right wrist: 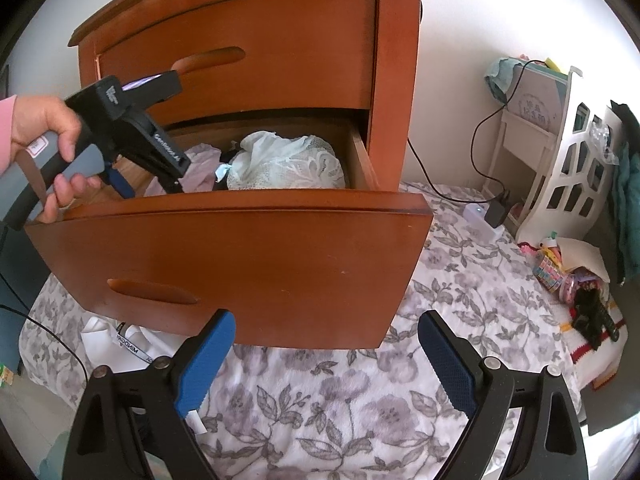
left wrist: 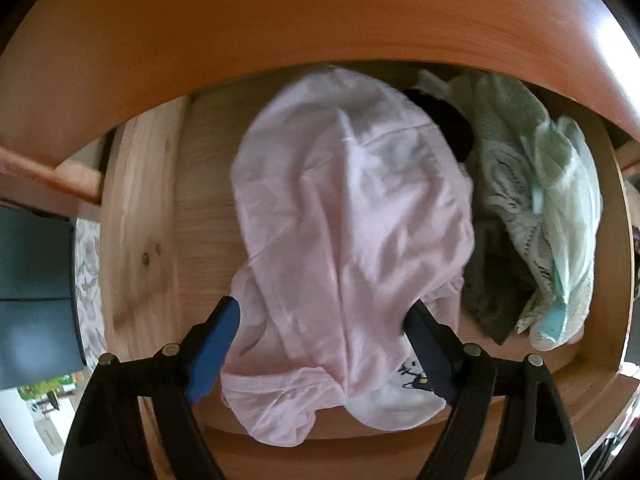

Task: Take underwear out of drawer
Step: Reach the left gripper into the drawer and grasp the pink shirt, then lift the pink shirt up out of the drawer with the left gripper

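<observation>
Inside the open lower drawer (left wrist: 144,240) of the wooden nightstand (right wrist: 280,40), the left gripper (left wrist: 324,320) points straight down over a pale pink underwear piece (left wrist: 348,208), w/ its 2 blue pads either side of the cloth's near end. The left pad (left wrist: 216,344) stands clear of the fabric w/ a gap showing; the right pad (left wrist: 428,352) is at the fabric's edge, partly covered by a fold, so the jaws are apart around the garment and not pinching it. The pink piece lies lengthwise on the drawer floor, roughly mid-drawer, near end draped toward the front board. Just right of it: a dark garment (left wrist: 444,128) and a mint-and-white lace bundle (left wrist: 540,208), touching each other & the pink piece's side. From the right wrist view, a hand (right wrist: 44,140) in a pink sleeve holds the left tool's grip, its fingers dipping into the drawer's left part beside the lace bundle. The right gripper (right wrist: 326,354) hangs outside, in front of & below the drawer front (right wrist: 240,264), jaws apart w/ nothing between them, over a floral-print sheet (right wrist: 360,408).
</observation>
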Available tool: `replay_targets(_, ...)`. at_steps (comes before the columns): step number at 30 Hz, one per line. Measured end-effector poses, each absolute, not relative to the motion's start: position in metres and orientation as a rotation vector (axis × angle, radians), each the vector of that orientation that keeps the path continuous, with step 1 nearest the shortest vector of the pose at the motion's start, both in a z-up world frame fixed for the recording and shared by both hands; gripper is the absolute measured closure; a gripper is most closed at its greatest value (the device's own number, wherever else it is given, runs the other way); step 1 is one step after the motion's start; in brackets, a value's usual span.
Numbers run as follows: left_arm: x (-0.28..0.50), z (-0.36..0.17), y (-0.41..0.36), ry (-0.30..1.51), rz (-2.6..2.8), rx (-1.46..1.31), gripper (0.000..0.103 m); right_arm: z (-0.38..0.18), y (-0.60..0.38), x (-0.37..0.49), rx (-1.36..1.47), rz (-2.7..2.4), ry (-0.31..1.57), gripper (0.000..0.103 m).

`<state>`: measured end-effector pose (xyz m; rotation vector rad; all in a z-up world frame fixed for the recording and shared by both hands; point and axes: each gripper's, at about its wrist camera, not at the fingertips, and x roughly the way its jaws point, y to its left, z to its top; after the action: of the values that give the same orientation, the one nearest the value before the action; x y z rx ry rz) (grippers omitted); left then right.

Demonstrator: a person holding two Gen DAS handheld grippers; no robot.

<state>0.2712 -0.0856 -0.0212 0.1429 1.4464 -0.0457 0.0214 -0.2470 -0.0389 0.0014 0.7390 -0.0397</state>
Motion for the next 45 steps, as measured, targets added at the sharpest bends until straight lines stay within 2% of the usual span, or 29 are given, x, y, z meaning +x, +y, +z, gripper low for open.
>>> replay_targets(3,0.272,-0.020,-0.078,1.440,-0.035,0.126,0.025,-0.039,-0.248,0.021,0.004,-0.041,0.738,0.008)
replay_targets(8,0.273,-0.015,-0.066,1.423,-0.035,0.098,0.046,-0.039,-0.248,0.022,0.008,-0.042,0.738,0.008)
replay_targets(12,0.273,-0.019,-0.061,1.428,-0.056,0.094,0.058,-0.038,-0.247,0.021,0.003,-0.044,0.736,0.008)
replay_targets(17,0.267,-0.017,-0.061,1.414,-0.100,0.087,0.083,-0.038,-0.247,0.021,0.002,-0.046,0.733,0.008)
replay_targets(19,0.262,-0.014,-0.061,1.403,-0.102,0.083,0.088,-0.038,-0.247,0.020,0.002,-0.047,0.731,0.008)
replay_targets(26,0.248,0.002,-0.038,1.342,-0.123,-0.014,0.094,-0.036,-0.247,0.018,-0.001,-0.054,0.722,0.008)
replay_targets(45,0.159,0.086,0.045,1.011,-0.279,-0.359,0.095,-0.031,-0.240,0.012,-0.043,-0.079,0.695,0.008)
